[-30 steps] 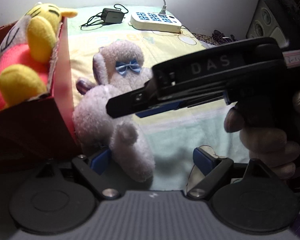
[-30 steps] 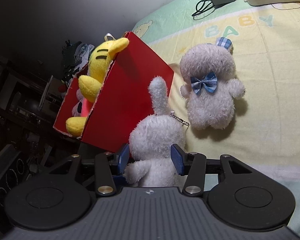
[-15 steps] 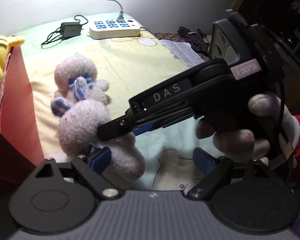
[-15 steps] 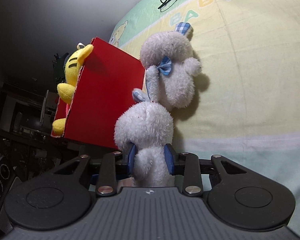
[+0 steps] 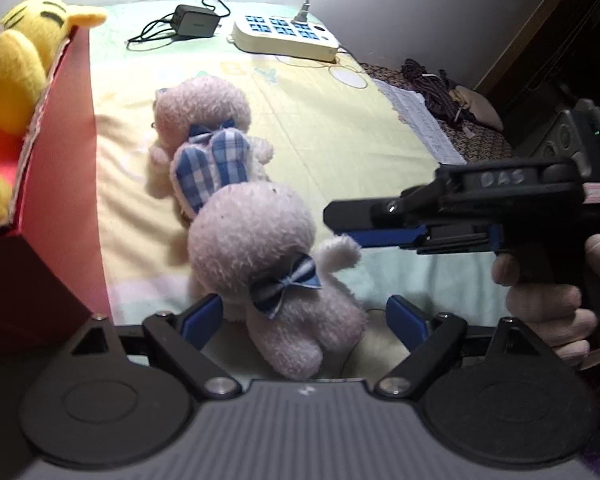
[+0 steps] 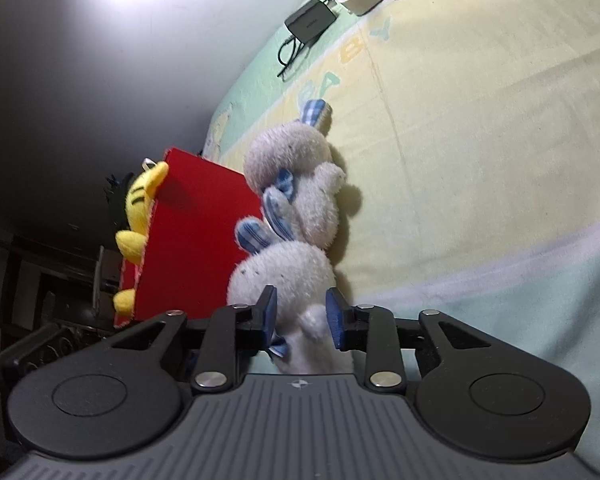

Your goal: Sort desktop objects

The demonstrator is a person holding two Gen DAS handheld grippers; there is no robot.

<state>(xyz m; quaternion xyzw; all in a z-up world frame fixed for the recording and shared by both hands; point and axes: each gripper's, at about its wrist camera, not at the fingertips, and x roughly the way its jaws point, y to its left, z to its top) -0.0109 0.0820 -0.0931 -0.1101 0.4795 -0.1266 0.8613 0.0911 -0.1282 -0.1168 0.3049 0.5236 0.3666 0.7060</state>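
My right gripper (image 6: pixel 301 316) pinches the white plush rabbit (image 6: pixel 284 280) at frame centre; it looks light and squashy, so the body suits. My left gripper (image 5: pixel 303 320) gapes empty.

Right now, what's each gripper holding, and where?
Right gripper is shut on the near bunny, at its body by the arm. Left gripper is open, holding nothing.

Left gripper (image 5: pixel 304 322) open around near bunny (image 5: pixel 268 264); right gripper (image 5: pixel 340 224) at 3 o'clock; red box (image 5: pixel 60 200) at 9.
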